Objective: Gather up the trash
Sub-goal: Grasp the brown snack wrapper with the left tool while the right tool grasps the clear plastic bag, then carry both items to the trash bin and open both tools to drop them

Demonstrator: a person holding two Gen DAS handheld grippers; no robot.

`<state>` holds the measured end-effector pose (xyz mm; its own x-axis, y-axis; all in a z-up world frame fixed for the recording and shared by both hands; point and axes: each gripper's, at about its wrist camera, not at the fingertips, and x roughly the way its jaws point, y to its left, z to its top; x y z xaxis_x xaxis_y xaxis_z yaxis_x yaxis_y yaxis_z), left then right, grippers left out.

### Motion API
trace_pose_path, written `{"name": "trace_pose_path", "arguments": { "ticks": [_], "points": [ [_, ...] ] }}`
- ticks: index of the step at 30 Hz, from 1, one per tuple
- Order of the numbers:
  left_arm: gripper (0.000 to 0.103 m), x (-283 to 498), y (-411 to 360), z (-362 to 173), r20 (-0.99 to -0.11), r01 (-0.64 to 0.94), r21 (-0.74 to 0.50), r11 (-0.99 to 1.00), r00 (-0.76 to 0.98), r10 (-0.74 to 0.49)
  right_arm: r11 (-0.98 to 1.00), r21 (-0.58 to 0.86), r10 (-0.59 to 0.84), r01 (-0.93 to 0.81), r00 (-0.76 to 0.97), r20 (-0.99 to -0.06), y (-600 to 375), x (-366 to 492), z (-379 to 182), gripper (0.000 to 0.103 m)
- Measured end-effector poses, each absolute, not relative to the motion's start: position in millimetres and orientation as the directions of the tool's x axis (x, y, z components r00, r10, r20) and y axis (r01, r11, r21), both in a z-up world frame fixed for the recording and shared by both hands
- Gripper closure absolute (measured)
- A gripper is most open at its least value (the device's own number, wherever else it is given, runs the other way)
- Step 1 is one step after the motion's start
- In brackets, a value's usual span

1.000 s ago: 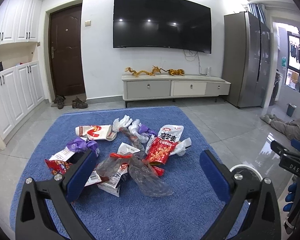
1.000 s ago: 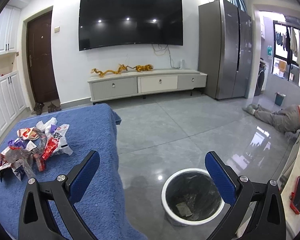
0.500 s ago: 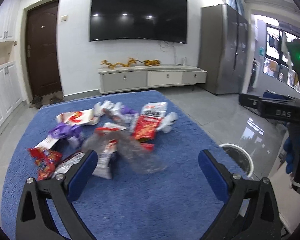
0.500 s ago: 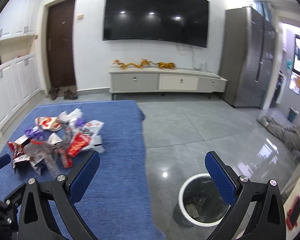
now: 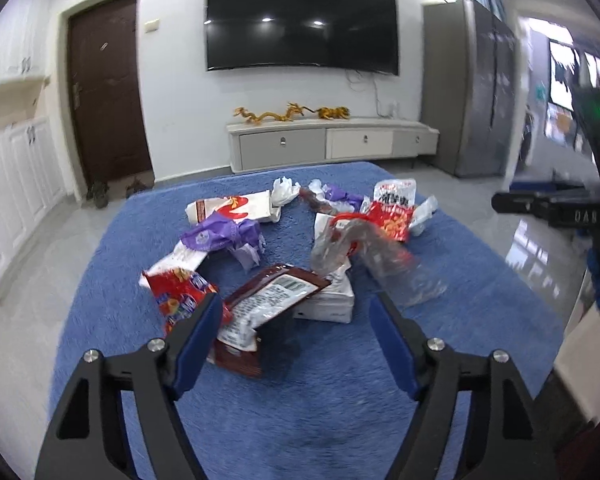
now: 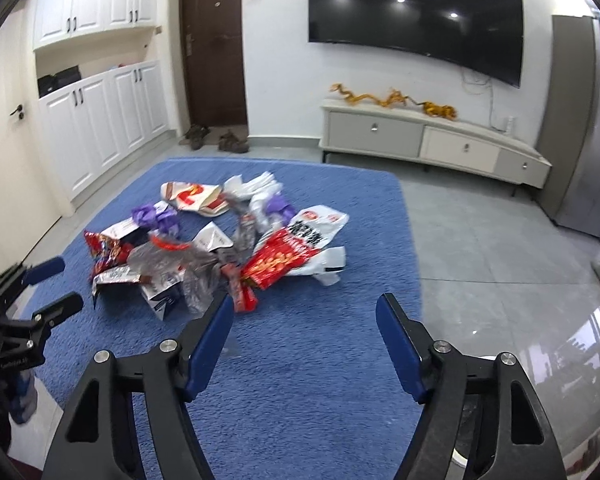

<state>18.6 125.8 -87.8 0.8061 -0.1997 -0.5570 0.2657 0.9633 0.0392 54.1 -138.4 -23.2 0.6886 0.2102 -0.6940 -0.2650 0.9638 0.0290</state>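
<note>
Blue rug [image 6: 320, 360] bare btwn trash pile [image 6: 228, 240], rug edge.

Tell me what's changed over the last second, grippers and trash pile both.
Both grippers closed in on the pile of crumpled snack wrappers on the blue rug. The right gripper swung left off the bin; the left gripper dropped toward the dark red wrapper. Both remain open, empty; pile undisturbed.
</note>
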Motion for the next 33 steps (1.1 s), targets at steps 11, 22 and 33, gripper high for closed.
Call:
{"name": "trace_pose_path", "arguments": {
  "ticks": [11,22,33],
  "points": [
    [0.049,62,113,-117,-0.644,0.365,0.221,0.904,0.751,-0.145,0.931,0.119,0.313,-0.344,0.588,-0.746,-129,69,-51,0.040],
    [0.059,84,108,-137,-0.706,0.420,0.275,0.865,0.699,-0.115,0.797,0.161,0.483,-0.582,0.454,-0.749,-59,107,-58,0.056],
    [0.089,93,130,-123,-0.721,0.357,0.095,0.929,0.669,-0.183,0.751,0.202,0.530,-0.629,0.390,-0.753,-45,127,-74,0.101]
  ]
}}
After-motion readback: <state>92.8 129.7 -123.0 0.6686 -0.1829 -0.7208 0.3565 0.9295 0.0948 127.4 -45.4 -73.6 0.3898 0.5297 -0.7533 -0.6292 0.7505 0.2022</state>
